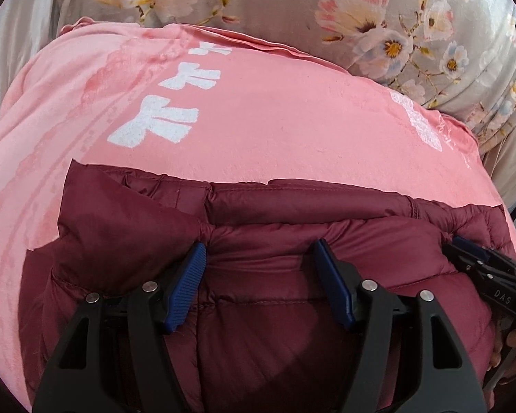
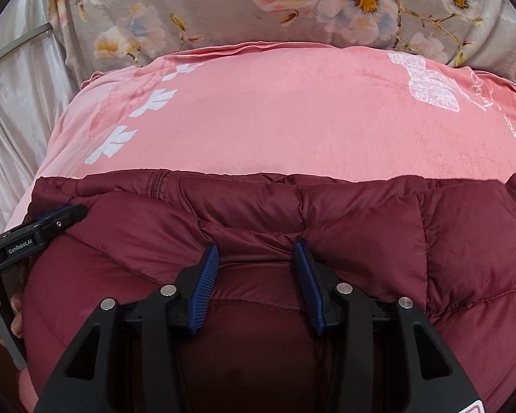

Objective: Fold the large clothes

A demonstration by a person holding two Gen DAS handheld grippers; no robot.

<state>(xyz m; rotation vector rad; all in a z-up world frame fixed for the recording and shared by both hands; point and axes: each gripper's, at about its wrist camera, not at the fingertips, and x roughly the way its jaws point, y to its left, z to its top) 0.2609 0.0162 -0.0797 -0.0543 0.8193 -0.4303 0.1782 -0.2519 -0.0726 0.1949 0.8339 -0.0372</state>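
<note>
The maroon quilted down jacket [image 1: 292, 275] lies on a pink sheet printed with white characters [image 1: 275, 110], which covers the bed; a floral duvet [image 1: 412, 17] is bunched along the far side. The jacket's long axis runs left to right across both views, and its far edge, carrying a zipper [image 2: 160, 180], lies straight ahead of both tools. The left hand-held gripper [image 1: 258, 251] points forward and down at a raised ridge of padding near the left part of that edge. Its jaws stand wide, one blue pad [image 1: 185, 285] on each side of a puffed panel; fabric bulges up between them, but no pinch is visible. The right hand-held gripper [image 2: 256, 253] sits just beside it, over the middle-to-right part of the same ridge. Its jaws stand narrower, at about half span, and a fold of padding rises between the pads; whether the pads already press on it cannot be told. Each tool appears at the edge of the other's view, so the two are side by side along the jacket's long axis. Neither hand is clearly nearer the far edge. Judging from this layout, the coming move depends on both tools seizing the ridge together, so that the fold line stays parallel to the long axis.
</note>
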